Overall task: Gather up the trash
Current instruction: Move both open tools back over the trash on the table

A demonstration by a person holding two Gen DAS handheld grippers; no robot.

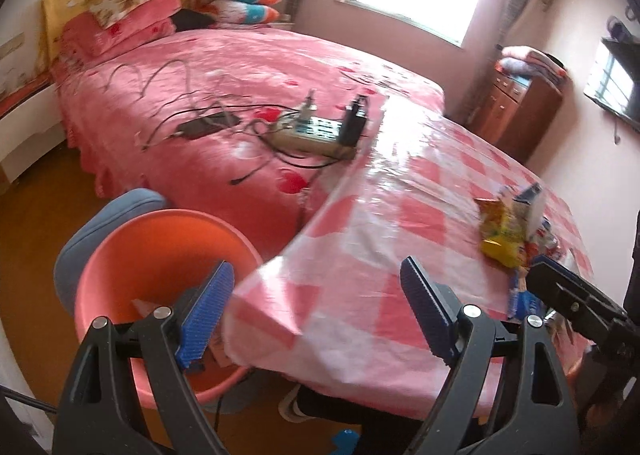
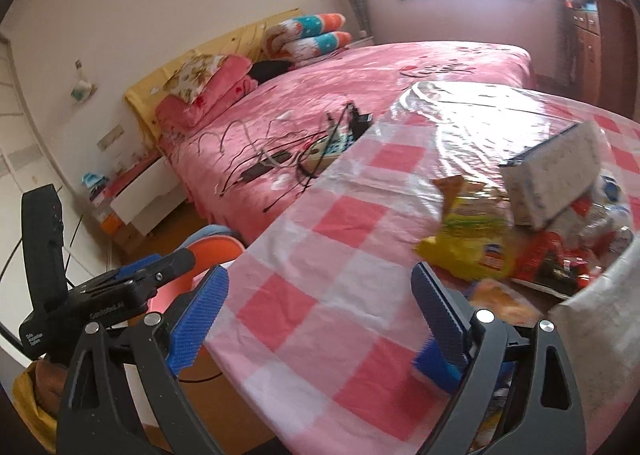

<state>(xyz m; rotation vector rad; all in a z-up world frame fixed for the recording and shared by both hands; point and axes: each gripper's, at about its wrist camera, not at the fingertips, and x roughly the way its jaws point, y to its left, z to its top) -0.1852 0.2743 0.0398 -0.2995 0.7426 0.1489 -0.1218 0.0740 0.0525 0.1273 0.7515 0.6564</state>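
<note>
A pile of trash lies on the pink checked table (image 1: 360, 239) at its right side: a yellow snack bag (image 1: 502, 231), a white carton (image 2: 556, 179), a red wrapper (image 2: 548, 259) and an orange packet (image 2: 502, 301). An orange-pink basin (image 1: 160, 251) stands below the table's left corner with scraps inside. My left gripper (image 1: 316, 311) is open and empty, straddling the table corner above the basin. My right gripper (image 2: 320, 319) is open and empty over the table's near edge, left of the trash. The right gripper also shows in the left wrist view (image 1: 568, 295).
A pink bed (image 1: 240, 87) lies beyond the table with a power strip (image 1: 316, 135), chargers and cables on it. A blue chair back (image 1: 100, 231) stands behind the basin. A wooden cabinet (image 1: 524, 107) stands at the far right under a wall television (image 1: 616, 83).
</note>
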